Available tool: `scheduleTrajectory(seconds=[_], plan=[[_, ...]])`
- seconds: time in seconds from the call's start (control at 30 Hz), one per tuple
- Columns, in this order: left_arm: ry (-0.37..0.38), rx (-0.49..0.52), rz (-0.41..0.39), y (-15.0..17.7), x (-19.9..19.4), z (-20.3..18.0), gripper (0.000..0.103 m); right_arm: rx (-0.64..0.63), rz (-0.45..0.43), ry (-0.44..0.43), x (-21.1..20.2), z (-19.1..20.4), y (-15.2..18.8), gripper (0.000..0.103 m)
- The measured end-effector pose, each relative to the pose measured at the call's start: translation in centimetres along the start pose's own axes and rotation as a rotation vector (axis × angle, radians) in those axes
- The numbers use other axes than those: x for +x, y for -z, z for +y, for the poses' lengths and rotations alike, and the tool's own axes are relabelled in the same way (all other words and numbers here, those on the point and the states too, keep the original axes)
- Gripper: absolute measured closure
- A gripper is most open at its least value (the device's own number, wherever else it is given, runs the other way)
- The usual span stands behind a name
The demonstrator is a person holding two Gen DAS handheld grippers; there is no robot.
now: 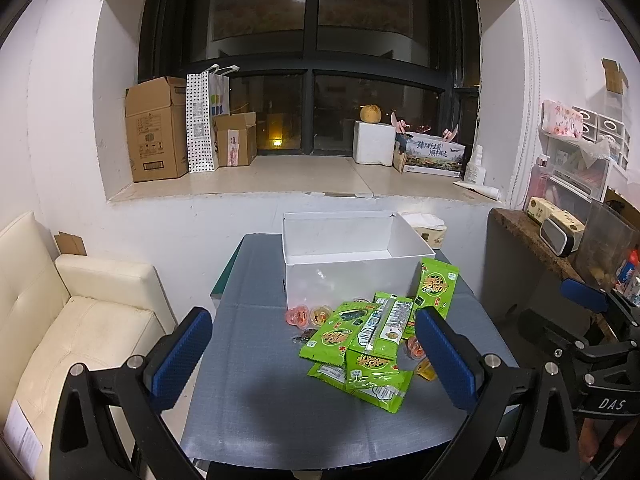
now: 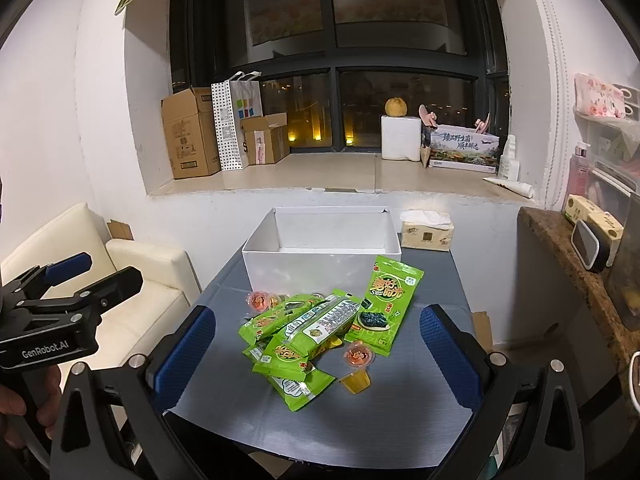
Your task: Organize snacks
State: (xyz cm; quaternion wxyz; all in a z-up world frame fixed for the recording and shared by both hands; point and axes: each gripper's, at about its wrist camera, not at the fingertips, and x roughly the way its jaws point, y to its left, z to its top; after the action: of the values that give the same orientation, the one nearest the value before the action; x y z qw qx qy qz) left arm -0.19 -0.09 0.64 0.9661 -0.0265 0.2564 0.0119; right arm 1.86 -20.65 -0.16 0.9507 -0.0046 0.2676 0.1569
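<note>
While both grippers, left [image 1: 314,354] and right [image 2: 318,354], hover with jaws spread and empty, overlapping green seaweed packets [image 2: 316,328] half-hide jelly cups [image 2: 256,301] before the white box [image 2: 320,264].

Night outside; dark window [image 1: 308,52] set in a deep recess of the white wall [image 1: 60,120]. Cardboard boxes [image 1: 156,128] stood far left on the sill [image 1: 280,178], a white foam block [image 1: 374,142] far right. Cream sofa [image 1: 80,320] at left. Grey worktop [image 1: 256,380] centre. Stone-topped counter [image 2: 568,264] at right.
</note>
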Motion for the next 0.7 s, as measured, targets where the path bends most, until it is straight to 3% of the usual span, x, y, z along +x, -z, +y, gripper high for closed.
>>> scheduleTrajectory(seconds=[0.37, 0.7], plan=[[0.01, 0.001, 0.023, 0.5, 0.6, 0.0, 0.0, 0.036, 0.048, 0.01, 2.1, -1.4, 0.9, 0.0], [0.025, 0.0, 0.038, 1.2, 1.4, 0.0, 0.0, 0.15, 0.159, 0.075, 11.0, -6.9, 1.8, 0.0]])
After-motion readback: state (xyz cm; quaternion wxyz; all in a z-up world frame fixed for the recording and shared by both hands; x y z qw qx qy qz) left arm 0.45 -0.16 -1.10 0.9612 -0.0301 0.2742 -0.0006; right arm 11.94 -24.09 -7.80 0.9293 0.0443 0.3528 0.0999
